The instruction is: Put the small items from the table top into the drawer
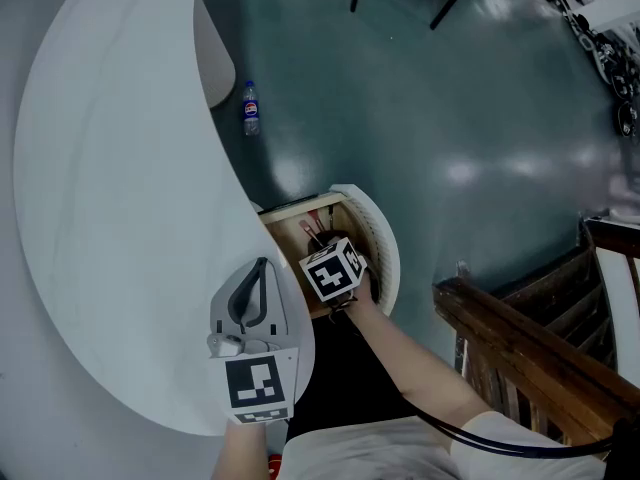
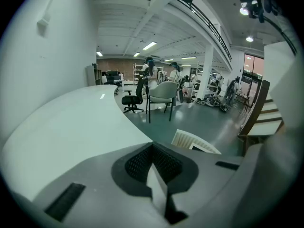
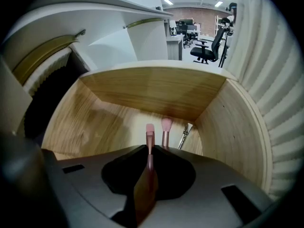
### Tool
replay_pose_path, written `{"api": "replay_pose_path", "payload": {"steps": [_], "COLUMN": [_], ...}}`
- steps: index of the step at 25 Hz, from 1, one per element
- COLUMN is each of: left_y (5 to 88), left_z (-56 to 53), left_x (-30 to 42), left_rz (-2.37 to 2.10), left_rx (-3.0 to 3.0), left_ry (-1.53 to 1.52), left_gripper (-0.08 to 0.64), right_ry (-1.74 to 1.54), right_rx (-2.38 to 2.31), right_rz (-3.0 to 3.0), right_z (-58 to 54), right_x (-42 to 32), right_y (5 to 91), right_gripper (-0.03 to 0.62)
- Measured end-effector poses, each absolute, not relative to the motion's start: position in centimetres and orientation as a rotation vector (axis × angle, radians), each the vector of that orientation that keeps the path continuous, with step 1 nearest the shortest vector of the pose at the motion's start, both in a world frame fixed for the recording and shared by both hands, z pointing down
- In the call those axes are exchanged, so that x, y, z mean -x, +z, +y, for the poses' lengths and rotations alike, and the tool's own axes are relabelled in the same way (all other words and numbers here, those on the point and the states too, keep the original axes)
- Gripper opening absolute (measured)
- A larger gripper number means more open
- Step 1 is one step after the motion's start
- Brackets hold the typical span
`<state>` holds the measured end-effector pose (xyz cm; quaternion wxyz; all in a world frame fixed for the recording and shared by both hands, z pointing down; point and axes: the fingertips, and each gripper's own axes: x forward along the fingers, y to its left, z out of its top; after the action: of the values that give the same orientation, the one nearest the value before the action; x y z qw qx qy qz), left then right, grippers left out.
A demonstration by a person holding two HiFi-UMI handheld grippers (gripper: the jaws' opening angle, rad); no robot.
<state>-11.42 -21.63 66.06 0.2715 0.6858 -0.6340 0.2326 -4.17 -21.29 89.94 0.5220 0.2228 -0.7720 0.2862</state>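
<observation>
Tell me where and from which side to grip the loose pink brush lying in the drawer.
Take the thin handle just below the soft head, coming down from above through the open top. The loose brush lies flat on the drawer floor, so the jaws should close across its handle.

The head view is dim and blue-grey. Soft glare patches lie on the floor [image 1: 470,173], and the counter [image 1: 110,218] is evenly lit, with no hard shadows. Both gripper views are fisheye, black at the corners, with lines bowed toward the edges. Strip lights [image 2: 149,45] and a flaring lamp [image 2: 245,11] light the left one, where the left tongs [image 2: 153,148] look soft. The drawer [image 3: 152,87] glows warm, shadowed at its left. The brush [image 3: 150,129] blurs near the lens.
</observation>
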Motion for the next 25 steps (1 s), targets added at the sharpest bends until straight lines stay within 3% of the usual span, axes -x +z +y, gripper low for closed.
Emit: {"api": "replay_pose_path", "payload": {"steps": [25], "left_y": [66.5], "left_z": [-21.8], "left_x": [12.0], "left_rz": [-1.747], "left_rx": [-1.813], "left_ry": [0.627], "left_gripper": [0.023], "right_ry": [0.684], "right_rx": [-0.571], "right_rz": [-1.943], "right_z": [-21.9], "right_x": [4.8], "right_y": [86.0], "right_gripper": [0.06]}}
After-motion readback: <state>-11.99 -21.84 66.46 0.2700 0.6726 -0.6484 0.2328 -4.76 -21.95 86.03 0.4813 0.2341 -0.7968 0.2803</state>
